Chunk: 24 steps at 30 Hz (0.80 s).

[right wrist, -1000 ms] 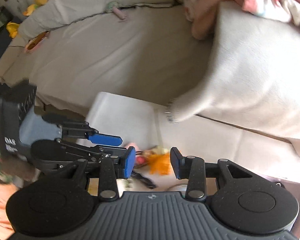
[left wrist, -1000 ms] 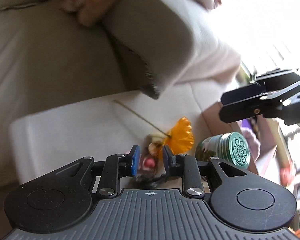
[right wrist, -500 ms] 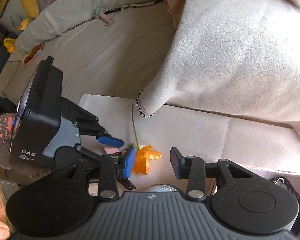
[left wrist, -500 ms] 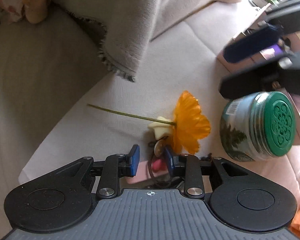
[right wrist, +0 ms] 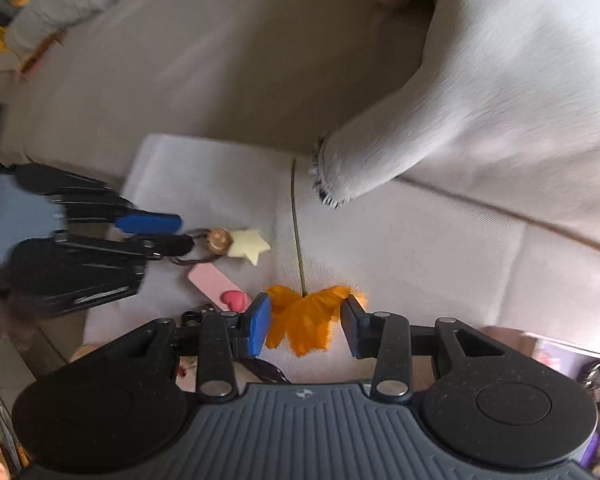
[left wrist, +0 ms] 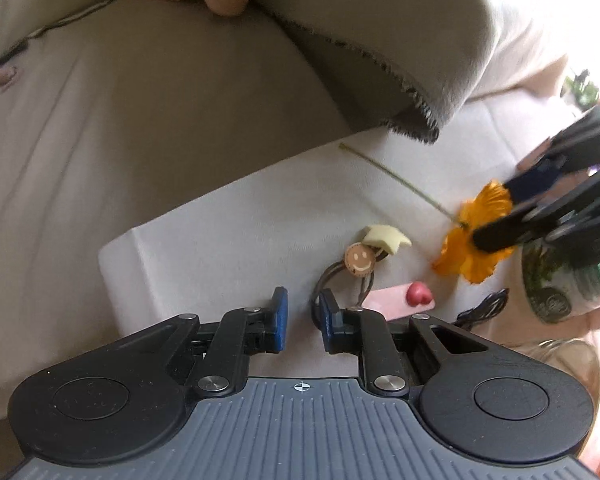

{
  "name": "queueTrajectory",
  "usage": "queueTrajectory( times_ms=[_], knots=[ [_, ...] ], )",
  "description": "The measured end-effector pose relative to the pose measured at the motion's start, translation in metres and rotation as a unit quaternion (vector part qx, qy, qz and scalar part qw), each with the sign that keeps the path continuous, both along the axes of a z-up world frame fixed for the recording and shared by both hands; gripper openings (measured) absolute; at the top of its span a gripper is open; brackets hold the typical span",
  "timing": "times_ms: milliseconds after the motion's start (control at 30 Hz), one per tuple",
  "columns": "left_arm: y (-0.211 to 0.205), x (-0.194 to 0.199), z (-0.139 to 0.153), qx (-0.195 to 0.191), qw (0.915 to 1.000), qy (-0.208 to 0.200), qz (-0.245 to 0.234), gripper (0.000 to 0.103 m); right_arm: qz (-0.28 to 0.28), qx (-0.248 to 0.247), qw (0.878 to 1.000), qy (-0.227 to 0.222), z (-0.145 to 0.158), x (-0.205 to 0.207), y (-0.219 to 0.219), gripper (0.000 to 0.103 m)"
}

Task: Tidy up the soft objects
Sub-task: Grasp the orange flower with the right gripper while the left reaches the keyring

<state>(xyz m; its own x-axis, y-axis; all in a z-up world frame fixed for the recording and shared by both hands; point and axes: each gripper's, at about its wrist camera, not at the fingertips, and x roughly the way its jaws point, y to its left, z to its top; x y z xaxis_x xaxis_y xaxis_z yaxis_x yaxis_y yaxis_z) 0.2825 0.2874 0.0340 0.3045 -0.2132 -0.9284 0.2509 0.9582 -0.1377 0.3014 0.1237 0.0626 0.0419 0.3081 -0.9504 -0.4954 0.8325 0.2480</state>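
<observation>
Two grippers are used. The right gripper (right wrist: 305, 326) is held wide around the orange flower (right wrist: 302, 320), near the white cloth's (left wrist: 228, 240) right edge. The petals should be pinched softly. The left gripper (left wrist: 302, 316) is narrow, empty, beside the hair tie (left wrist: 342, 276).

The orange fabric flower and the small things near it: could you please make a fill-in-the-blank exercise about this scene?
1. The orange fabric flower lies between the open fingers of the ____ claw.
2. The red heart sits on a flat ____ clip.
3. The round brown charm shows a ____ face.
4. Beside this charm lies a cream-coloured ____.

Missing words: right; pink; smiling; star
</observation>
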Motion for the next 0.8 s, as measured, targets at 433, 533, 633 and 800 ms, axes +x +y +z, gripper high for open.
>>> queueTrajectory(
  times_ms=[433,533,633,800],
  knots=[
    [-0.013,0.007,0.029,-0.013,0.9944,-0.061,-0.086,0.022,0.011,0.014,0.999,-0.043,0.027,-0.021,-0.011,0.015],
    [-0.013,0.006,0.037,-0.044,0.9904,-0.072,-0.110,0.022,0.005,0.027,0.998,-0.056,0.040,-0.022,-0.021,0.015],
    [-0.031,0.013,0.035,-0.048,0.9882,-0.060,-0.132,0.022,0.002,0.036,0.997,-0.065,0.049,-0.019,-0.028,0.015],
    [-0.071,0.038,0.010,0.016,0.9875,-0.016,-0.156,0.024,0.000,0.057,0.996,-0.064,0.056,-0.028,-0.041,0.015]
  ],
)
